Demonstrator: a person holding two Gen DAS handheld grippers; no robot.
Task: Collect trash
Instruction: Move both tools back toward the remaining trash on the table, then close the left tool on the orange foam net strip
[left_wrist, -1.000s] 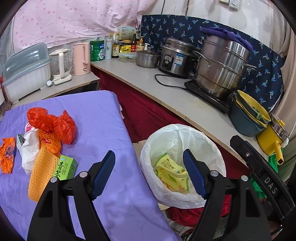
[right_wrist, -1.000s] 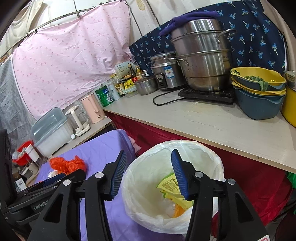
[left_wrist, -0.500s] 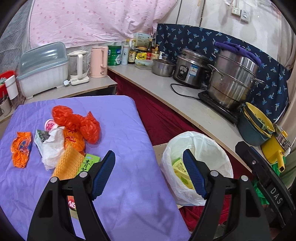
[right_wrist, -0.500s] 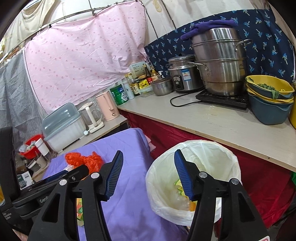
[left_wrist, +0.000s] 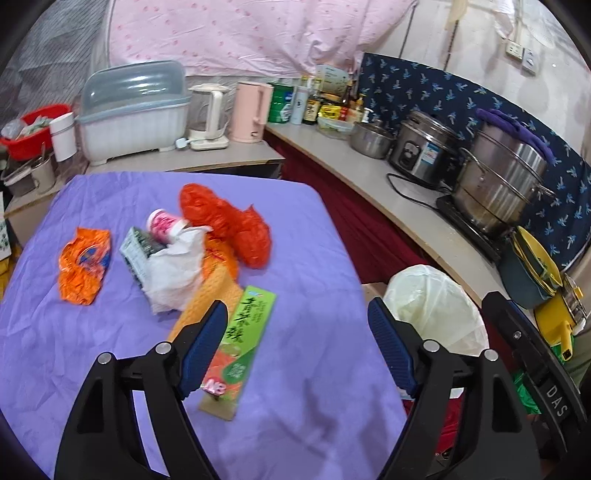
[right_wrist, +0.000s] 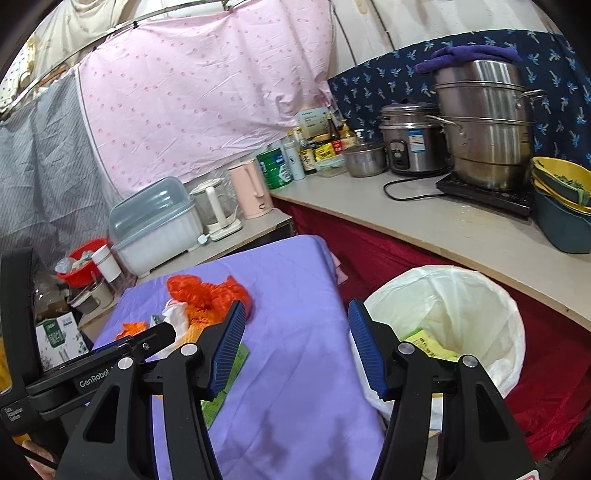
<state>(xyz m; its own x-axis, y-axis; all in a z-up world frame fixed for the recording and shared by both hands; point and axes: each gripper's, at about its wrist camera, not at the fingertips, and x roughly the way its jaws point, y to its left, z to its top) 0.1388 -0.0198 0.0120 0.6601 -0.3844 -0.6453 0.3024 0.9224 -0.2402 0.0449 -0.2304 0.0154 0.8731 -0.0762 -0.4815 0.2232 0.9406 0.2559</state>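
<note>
Trash lies in a pile on the purple tablecloth (left_wrist: 295, 369): a red-orange plastic bag (left_wrist: 225, 218), a white bag (left_wrist: 177, 266), a pink cup (left_wrist: 162, 225), an orange wrapper (left_wrist: 83, 266) and a green tea box (left_wrist: 243, 332). My left gripper (left_wrist: 295, 306) hovers over the cloth just right of the tea box. Its jaws are opening, with nothing between them. My right gripper (right_wrist: 295, 306) is open and empty between the pile and the bin. The white-lined bin (right_wrist: 454, 310) stands beside the table, with a yellow wrapper (right_wrist: 428, 343) inside.
A long counter (right_wrist: 443, 221) runs behind the bin. On it stand a steel steamer pot (right_wrist: 484, 122), a rice cooker (right_wrist: 410, 140) and stacked bowls (right_wrist: 561, 206). Kettles (left_wrist: 251, 110) and a dish box (left_wrist: 133, 110) sit behind the table.
Both views have swung left, away from the bin and toward the table. The trash pile now sits nearer the middle of the left wrist view, and the bin has slid to the right.
</note>
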